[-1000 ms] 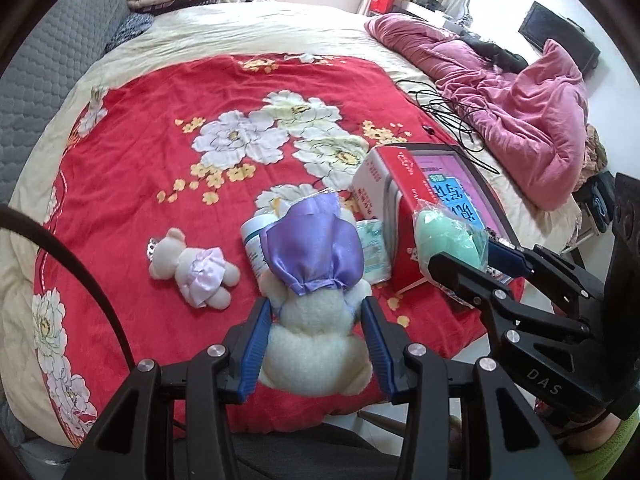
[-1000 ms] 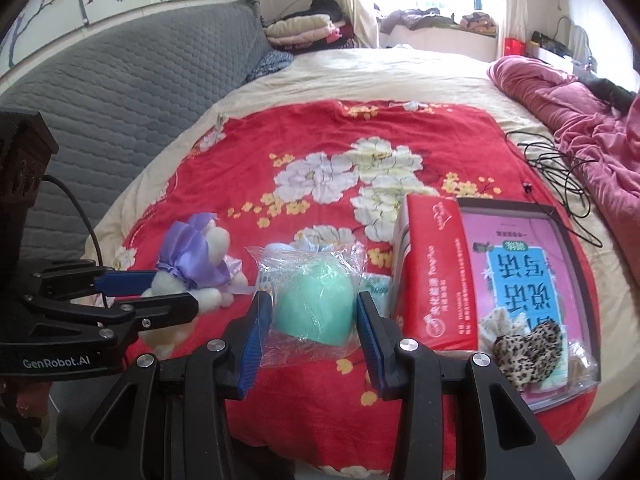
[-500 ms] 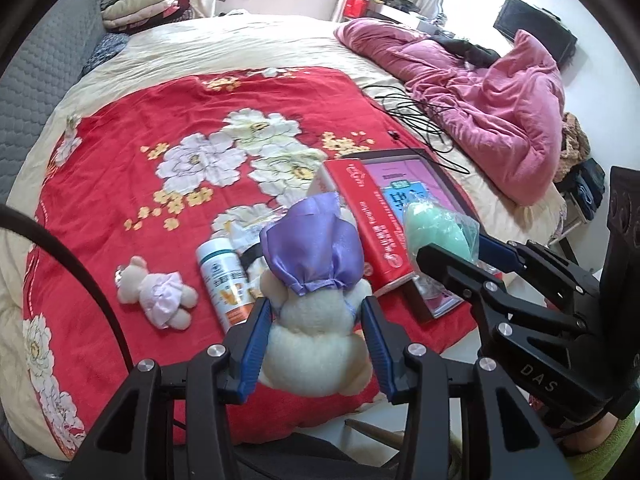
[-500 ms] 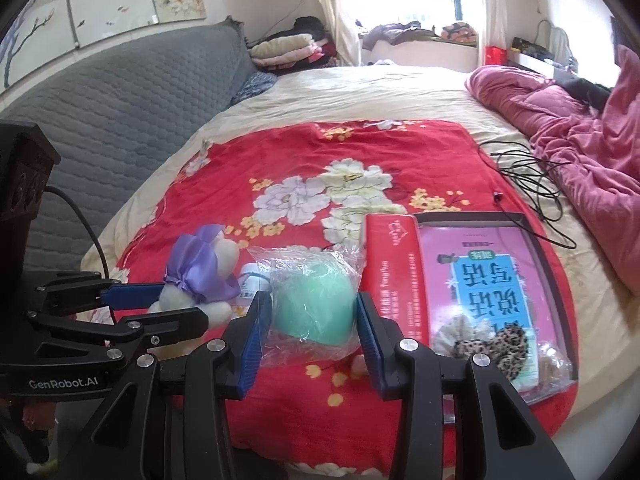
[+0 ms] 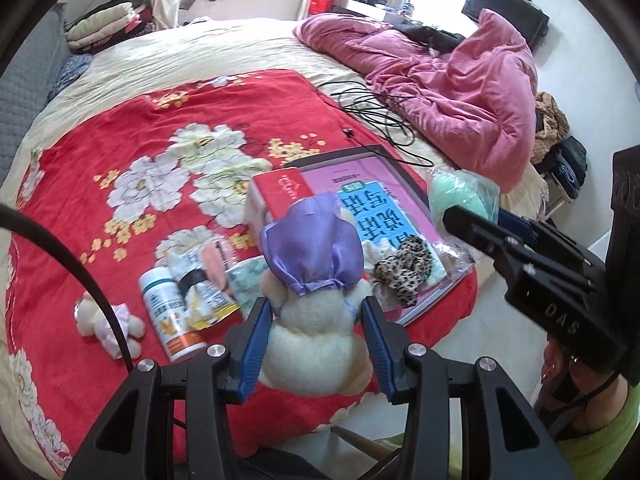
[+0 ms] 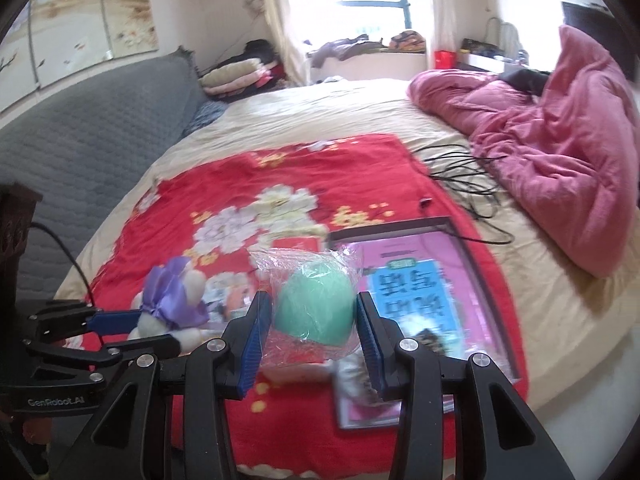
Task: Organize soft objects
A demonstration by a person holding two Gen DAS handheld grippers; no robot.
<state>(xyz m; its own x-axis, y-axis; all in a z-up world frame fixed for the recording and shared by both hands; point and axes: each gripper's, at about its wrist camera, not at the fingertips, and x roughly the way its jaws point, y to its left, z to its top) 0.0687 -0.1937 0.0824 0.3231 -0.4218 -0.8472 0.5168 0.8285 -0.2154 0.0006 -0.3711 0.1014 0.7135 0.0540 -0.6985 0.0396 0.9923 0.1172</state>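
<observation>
Left gripper (image 5: 316, 332) fingers clamp fuzzy cream plush bear (image 5: 316, 340), satin purple dress, above bed's (image 5: 240, 52) near edge. Right gripper (image 6: 314, 334) fingers squeeze rounded mint sponge (image 6: 316, 312) in crinkly clear bag; bag's underside hidden.

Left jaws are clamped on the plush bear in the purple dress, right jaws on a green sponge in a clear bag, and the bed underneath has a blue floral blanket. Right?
Not quite: the blanket is red with floral print, not blue, as the left wrist view shows. The rest holds: the left gripper grips the plush bear in the purple dress, and the right gripper grips the bagged green sponge.
</observation>
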